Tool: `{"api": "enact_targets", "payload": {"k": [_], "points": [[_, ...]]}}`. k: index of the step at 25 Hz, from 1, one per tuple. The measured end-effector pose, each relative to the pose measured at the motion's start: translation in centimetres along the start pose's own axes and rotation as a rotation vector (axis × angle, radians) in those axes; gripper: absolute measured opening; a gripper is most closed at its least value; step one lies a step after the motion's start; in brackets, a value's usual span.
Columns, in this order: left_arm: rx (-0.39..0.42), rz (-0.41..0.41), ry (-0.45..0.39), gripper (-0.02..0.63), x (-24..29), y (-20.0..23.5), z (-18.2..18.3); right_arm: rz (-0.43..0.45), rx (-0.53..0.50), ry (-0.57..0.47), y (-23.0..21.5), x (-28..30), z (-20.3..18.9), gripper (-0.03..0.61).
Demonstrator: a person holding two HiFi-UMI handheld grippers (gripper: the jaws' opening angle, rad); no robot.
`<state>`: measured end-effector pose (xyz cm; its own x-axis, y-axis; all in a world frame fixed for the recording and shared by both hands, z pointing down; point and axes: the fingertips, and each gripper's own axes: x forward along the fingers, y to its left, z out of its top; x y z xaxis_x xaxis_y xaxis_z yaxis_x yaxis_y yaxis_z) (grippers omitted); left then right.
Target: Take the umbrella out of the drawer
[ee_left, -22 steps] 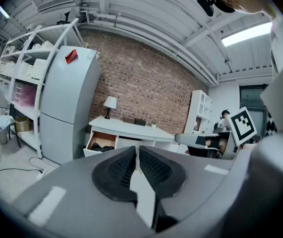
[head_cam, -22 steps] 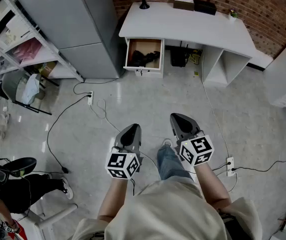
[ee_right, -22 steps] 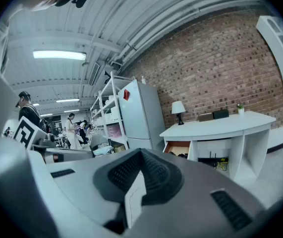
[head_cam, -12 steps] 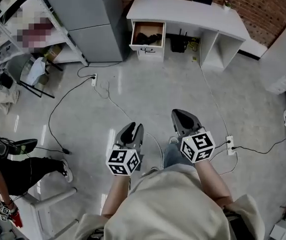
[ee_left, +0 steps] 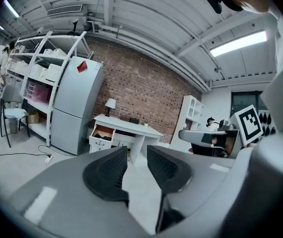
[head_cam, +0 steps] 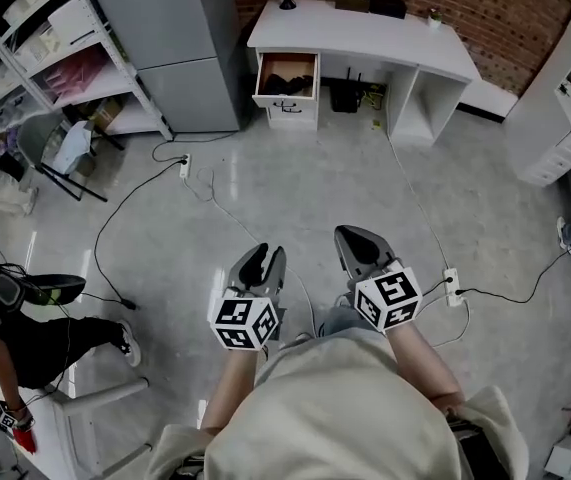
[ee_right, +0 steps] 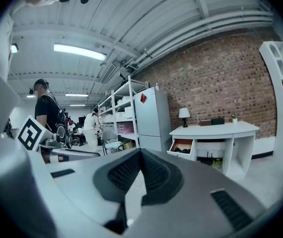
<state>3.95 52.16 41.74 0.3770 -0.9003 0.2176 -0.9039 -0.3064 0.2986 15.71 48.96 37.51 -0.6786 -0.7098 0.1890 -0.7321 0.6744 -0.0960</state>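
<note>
Grippers both empty: the left gripper (head_cam: pixel 263 264) holds its jaws slightly apart with nothing between them, and the right gripper (head_cam: pixel 355 243) has its jaws pressed together on nothing. Far ahead of both, the drawer (head_cam: pixel 286 97) of the white desk (head_cam: pixel 365 36) stands pulled out with a dark bundle (head_cam: pixel 287 84) inside, presumably the umbrella. Risks, as judged: loose cables (head_cam: pixel 215 203) cross the floor between the grippers and the drawer and could snag the approach, and the right jaws, unless spread first, would shove the bundle instead of pinching it
</note>
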Motion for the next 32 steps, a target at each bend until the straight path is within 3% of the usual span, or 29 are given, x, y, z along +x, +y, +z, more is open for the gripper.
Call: {"api": "enact_targets", "payload": {"k": [10,18,21,32], "points": [[0.043,-0.008,-0.026,0.113,-1.8,0.5,1.4,-0.036,-0.012,-0.016,1.2,-0.5,0.2,0.003],[0.047,0.008,-0.012,0.165,-0.6,2.1,0.9,0.033,0.005,0.003,1.1,1.3,-0.4,0.234],[0.044,0.010,-0.006,0.195,1.0,2.8,0.8,0.049,0.023,0.003,-0.1,2.8,-0.5,0.292],[0.047,0.018,-0.007,0.326,11.6,6.9,4.3,0.053,0.022,-0.012,-8.7,12.3,2.0,0.404]]}}
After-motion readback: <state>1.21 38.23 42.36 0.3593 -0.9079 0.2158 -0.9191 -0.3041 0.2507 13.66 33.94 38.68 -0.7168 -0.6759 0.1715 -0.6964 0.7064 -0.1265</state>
